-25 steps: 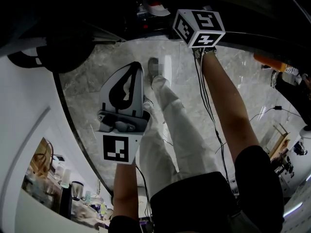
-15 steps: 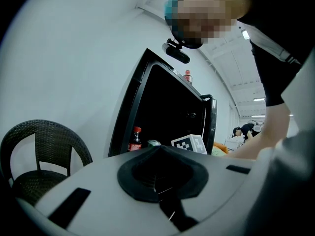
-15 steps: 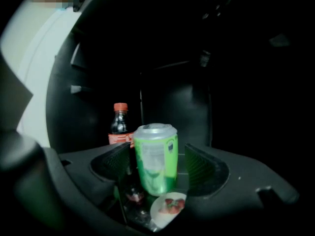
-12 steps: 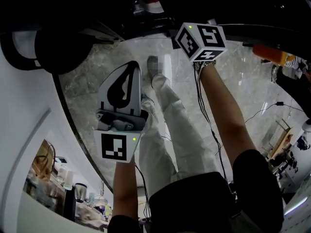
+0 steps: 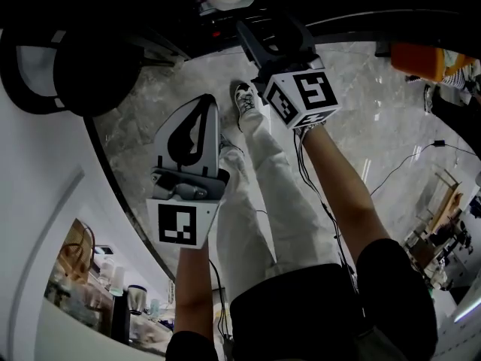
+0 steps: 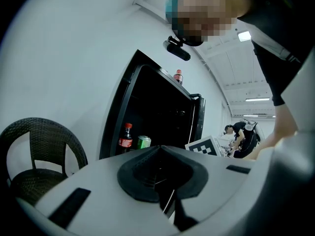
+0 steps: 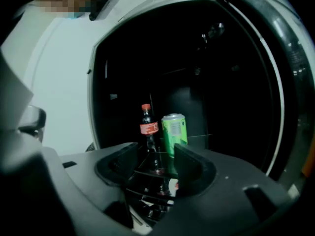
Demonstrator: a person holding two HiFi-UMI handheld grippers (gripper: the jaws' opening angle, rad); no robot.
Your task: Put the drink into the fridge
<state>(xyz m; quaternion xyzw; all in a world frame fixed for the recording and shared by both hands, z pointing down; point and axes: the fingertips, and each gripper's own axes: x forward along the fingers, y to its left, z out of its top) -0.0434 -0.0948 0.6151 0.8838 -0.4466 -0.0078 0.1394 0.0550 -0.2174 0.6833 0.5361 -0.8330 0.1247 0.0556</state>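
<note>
The tall black fridge (image 6: 119, 107) stands open against the white wall. Inside it, on a clear shelf (image 7: 199, 137), two drinks stand upright just beside each other: a dark cola bottle with a red cap and red label (image 7: 148, 129) on the left and a green drinks can with a silver top (image 7: 174, 129) on the right. The rest of the fridge's inside is too dark to read. Another small red-labelled bottle (image 6: 178, 76) stands on top of the fridge. The right gripper (image 7: 156, 156) points into the opening from the near side. Its jaws have just been closing but stand apart, with nothing pressed between the pads; the bottle and can show through the gap, farther back on the shelf and clear of the jaws. The left gripper (image 5: 207, 110) is held nearer the person and to the left, its jaws brought together into a point with nothing in them. A dark woven chair with a rounded back (image 6: 44, 124) stands left of the fridge.
</note>
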